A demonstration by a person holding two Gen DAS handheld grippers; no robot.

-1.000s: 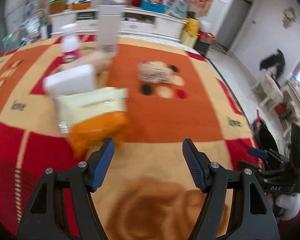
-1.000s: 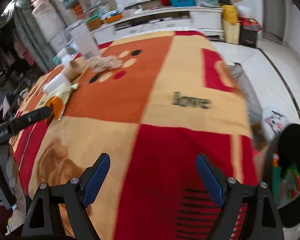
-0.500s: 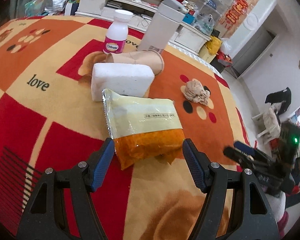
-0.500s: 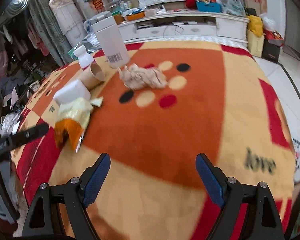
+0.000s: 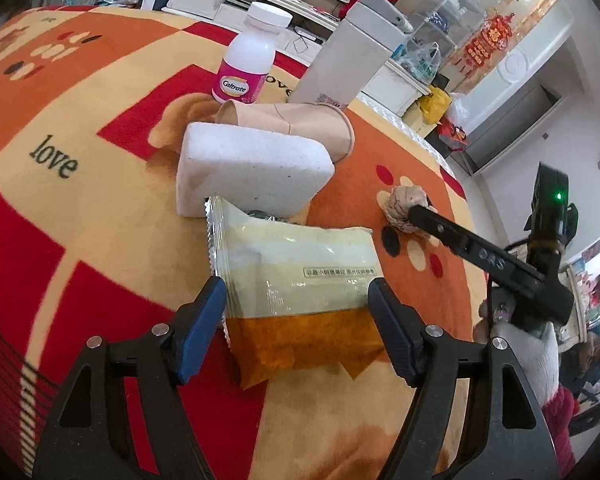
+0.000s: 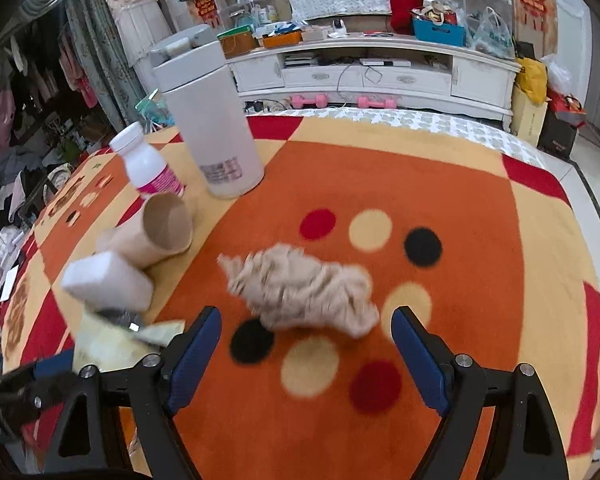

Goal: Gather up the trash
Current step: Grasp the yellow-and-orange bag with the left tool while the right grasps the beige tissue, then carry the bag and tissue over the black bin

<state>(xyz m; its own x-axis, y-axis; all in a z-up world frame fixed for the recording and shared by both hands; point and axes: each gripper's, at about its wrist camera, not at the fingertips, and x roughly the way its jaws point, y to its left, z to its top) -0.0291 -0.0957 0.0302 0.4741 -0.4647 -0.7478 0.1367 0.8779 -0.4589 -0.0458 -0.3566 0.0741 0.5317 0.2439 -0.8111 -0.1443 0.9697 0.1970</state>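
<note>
A yellow and orange snack wrapper (image 5: 300,260) lies flat on the patterned blanket (image 5: 80,208). My left gripper (image 5: 296,300) straddles its orange end. The jaws are opening, with a pad close to each edge of the wrapper and neither pressing on it. A crumpled beige tissue (image 6: 300,292) rests on the orange patch with dots. My right gripper (image 6: 306,324) sits just in front of the tissue. Its jaws are closing, the near part of the tissue lies between the tips, and the pads do not touch it. The tissue (image 5: 400,208) also shows in the left wrist view, behind a right finger.
Behind the wrapper lie a white foam block (image 5: 252,168) and a tipped brown paper cup (image 5: 292,124). A pink-labelled white bottle (image 5: 248,56) and a tall white container (image 6: 212,132) stand further back. A white cabinet (image 6: 380,76) runs along the far wall.
My left gripper advanced until the wrapper came between its fingers. My right gripper swung left from the blanket's bare edge to the tissue, and its jaws narrowed.
</note>
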